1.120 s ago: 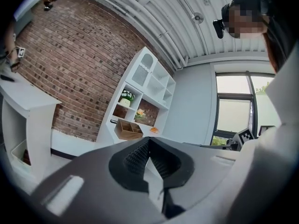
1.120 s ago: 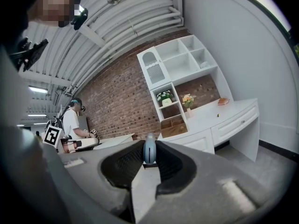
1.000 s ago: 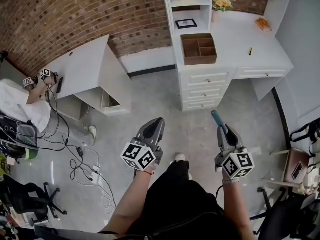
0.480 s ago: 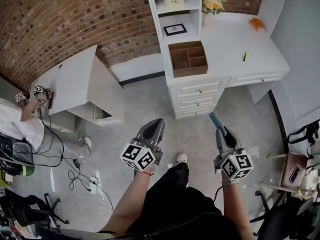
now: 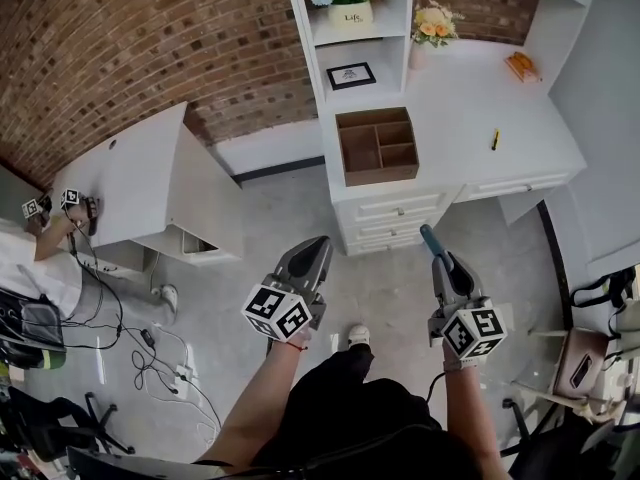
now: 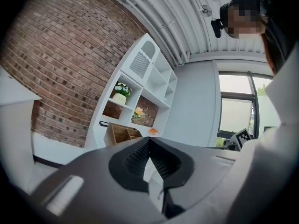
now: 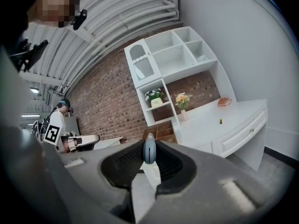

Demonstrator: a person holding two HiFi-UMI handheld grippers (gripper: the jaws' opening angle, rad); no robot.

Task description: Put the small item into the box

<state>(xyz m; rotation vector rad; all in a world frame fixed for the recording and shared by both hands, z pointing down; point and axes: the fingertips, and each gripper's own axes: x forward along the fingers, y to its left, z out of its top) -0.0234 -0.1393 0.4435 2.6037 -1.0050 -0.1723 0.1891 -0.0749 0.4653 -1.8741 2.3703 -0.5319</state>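
Right fingers pinch small item | left fingers pressed together | box on desk

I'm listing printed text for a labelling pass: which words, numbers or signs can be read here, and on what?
"Life", as best it reads: on the white flower pot.
Framed picture below it: print too small to read.
Cubes on the left gripper and right gripper: square marker patterns only, no words.
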